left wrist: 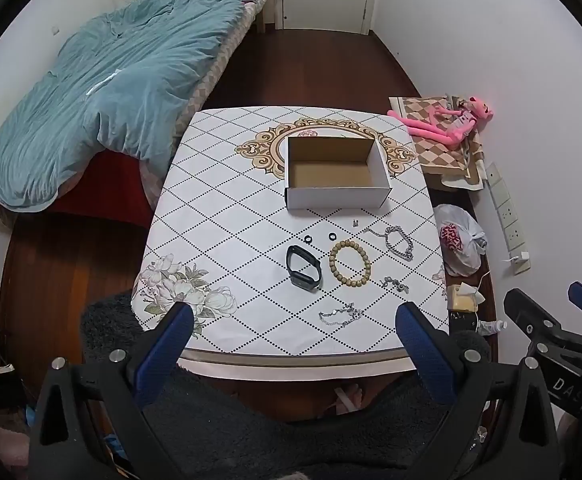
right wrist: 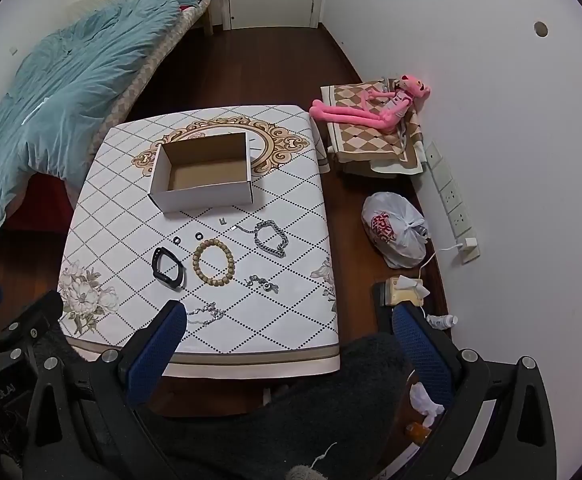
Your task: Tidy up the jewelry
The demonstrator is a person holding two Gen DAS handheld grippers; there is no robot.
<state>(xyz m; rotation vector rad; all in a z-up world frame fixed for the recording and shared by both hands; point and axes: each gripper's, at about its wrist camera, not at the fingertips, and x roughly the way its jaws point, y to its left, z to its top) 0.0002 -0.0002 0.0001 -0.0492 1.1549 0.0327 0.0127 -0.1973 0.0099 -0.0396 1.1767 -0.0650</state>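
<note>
Left gripper (left wrist: 295, 320): I've got it hanging back over the near edge of the table (left wrist: 219, 184), jaws spread wide, nothing between them.
Watch band (left wrist: 303, 268): leftmost piece, black loop lying flat; I'd judge it the easy first pick for my left side, pinching one side of the strap, not the whole loop.
Small rings (left wrist: 321, 237): two tiny dark ones just beyond the band; I'd come straight down and close slowly, since they look likely to skid on the smooth cloth.
Bead bracelet (left wrist: 349, 263): just right of the band, flat and round; grip across the beads on one side.
Chains (left wrist: 341, 316): one nearest me, another small tangle (left wrist: 395, 285) to the right, and a heavier silver bracelet (left wrist: 399, 243) further off; grab where the links bunch.
Box (left wrist: 337, 174): open and bare inside, beyond all the jewelry, which is all on the cloth so far; I'd release low inside so nothing bounces out.
Right gripper (right wrist: 291, 322): also wide open and empty, held back off the near right corner.
Hard to make out: a tiny piece (right wrist: 222, 221) near the box front, maybe an earring, I can't tell; chain clasps are too small to read.
Cut off: the near table edge sits behind my own grippers and a dark fuzzy sleeve.
</note>
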